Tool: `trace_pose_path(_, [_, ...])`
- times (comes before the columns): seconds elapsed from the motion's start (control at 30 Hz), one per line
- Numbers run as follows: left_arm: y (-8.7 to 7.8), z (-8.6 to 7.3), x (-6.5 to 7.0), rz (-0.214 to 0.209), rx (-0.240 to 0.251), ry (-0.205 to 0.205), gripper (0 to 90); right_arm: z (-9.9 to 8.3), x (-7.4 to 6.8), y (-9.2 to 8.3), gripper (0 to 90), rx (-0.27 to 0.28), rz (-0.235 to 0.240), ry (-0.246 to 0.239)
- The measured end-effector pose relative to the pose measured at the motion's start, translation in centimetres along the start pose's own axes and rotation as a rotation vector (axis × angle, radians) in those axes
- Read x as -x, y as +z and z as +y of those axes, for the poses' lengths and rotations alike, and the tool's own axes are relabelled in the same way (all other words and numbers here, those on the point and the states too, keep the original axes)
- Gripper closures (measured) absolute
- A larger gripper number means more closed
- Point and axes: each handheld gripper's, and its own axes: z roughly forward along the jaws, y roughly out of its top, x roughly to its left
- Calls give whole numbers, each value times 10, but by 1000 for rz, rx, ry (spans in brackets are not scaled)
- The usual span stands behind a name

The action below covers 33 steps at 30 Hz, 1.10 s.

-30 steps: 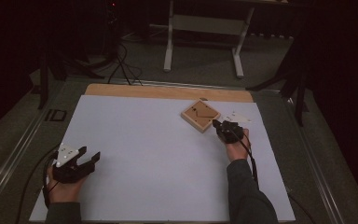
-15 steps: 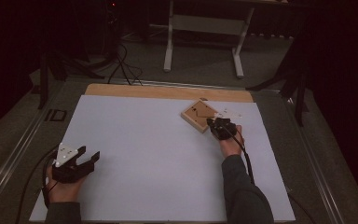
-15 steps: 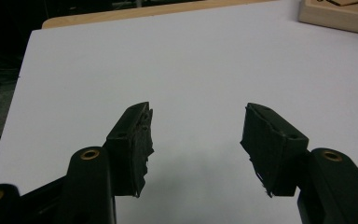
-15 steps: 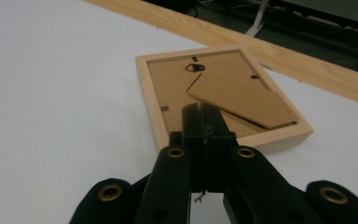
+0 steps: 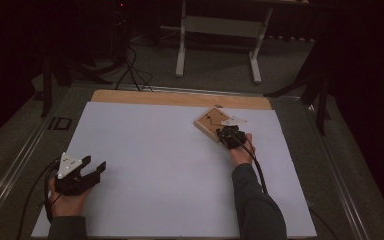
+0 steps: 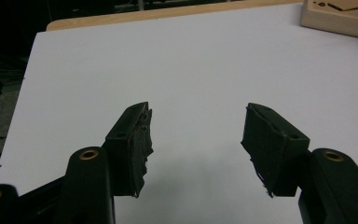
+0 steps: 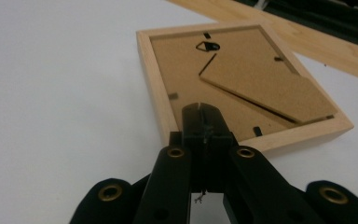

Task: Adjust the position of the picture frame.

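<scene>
We see a frame lying face down, backing on. Our right gripper, closed and empty, hovers at its near edge; our left gripper waits open, well apart.

The right claw hides the picture frame's near edge (partly).
</scene>
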Motion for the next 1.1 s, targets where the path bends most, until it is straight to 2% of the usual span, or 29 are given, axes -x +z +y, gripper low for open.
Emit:
trace_pose_path(0.3, [0,0,0,4,-1,1,415,0,0,3,897,-28,0,-3])
trace_pose_path(0.63, [0,0,1,5,-2,3,415,0,-1,3,898,-33,1,-4])
trace_pose_path(0.87, [1,0,1,3,-2,6,416,0,-5,2,898,-34,15,-20])
trace_pose_path(1.1, [1,0,2,3,-5,13,416,-2,-15,-1,898,-27,42,-38])
